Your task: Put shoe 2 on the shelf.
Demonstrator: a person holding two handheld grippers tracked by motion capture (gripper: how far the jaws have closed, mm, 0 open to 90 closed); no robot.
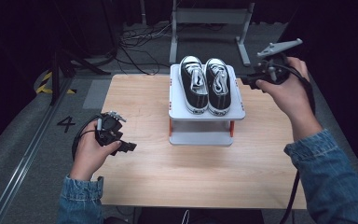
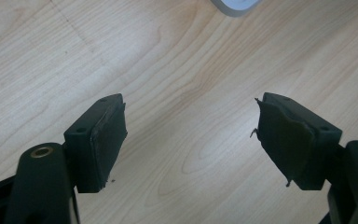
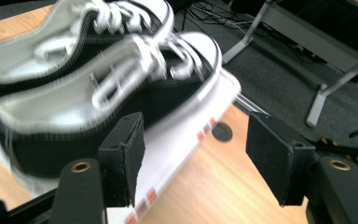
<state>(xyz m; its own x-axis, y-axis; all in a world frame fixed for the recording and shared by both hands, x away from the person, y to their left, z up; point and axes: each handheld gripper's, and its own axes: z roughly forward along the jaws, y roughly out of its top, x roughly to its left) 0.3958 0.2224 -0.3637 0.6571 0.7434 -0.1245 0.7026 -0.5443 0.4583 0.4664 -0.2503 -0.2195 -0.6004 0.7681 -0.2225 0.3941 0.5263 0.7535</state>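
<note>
A pair of black sneakers with white laces and toe caps stands side by side, the left shoe [image 1: 194, 84] and the right shoe [image 1: 218, 86], on the top shelf of a white two-level rack [image 1: 204, 138] in the middle of the wooden table [image 1: 191, 172]. My right gripper [image 1: 246, 80] hovers just right of the rack's top, open, with nothing between its pads. In the right gripper view, the right gripper [image 3: 196, 154] faces the blurred nearer shoe [image 3: 98, 107] and the rack's edge [image 3: 177, 144]. My left gripper [image 1: 129, 147] is low at the table's left, open; in its own view the left gripper [image 2: 191, 135] hangs over bare wood.
A grey metal stand [image 1: 209, 16] and loose cables [image 1: 140, 37] lie on the floor behind the table. A "4" mark [image 1: 66, 123] is on the floor at the left. A corner of the rack [image 2: 235, 5] sits at the top of the left gripper view.
</note>
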